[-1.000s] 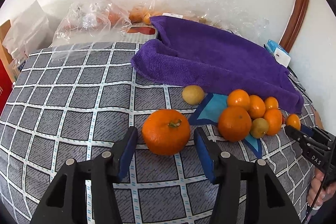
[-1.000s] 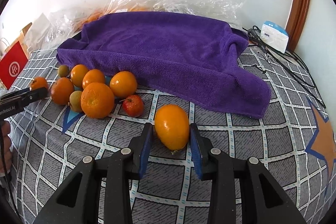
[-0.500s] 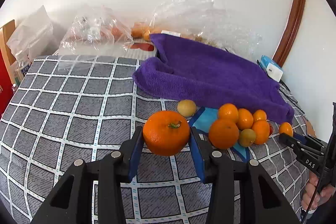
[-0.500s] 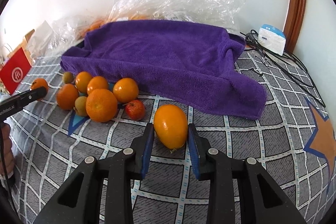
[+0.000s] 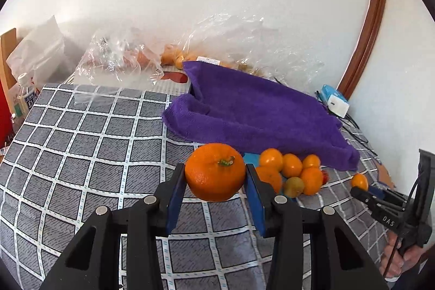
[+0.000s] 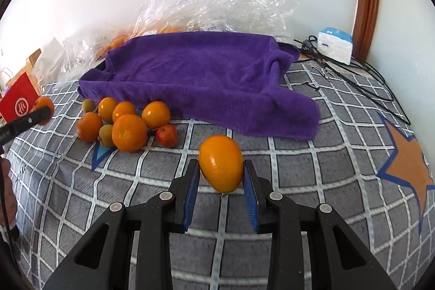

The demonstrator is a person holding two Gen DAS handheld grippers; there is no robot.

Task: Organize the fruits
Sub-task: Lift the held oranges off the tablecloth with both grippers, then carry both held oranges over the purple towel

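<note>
above the cloth (image 5: 81, 154), both tools' fruit

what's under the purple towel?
Unknown. The purple towel drapes over something raised and flat-topped, fully covered. Only the checked tablecloth shows at its edges; loose fruit sits beside it, not under.

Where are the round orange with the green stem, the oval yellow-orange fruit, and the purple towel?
Round orange with green stem (image 5: 214, 174): left wrist view, front skin.
Oval yellow-orange fruit (image 6: 220, 162): right wrist view, middle.
Purple towel (image 6: 201, 72): right wrist view, top surface.
</note>
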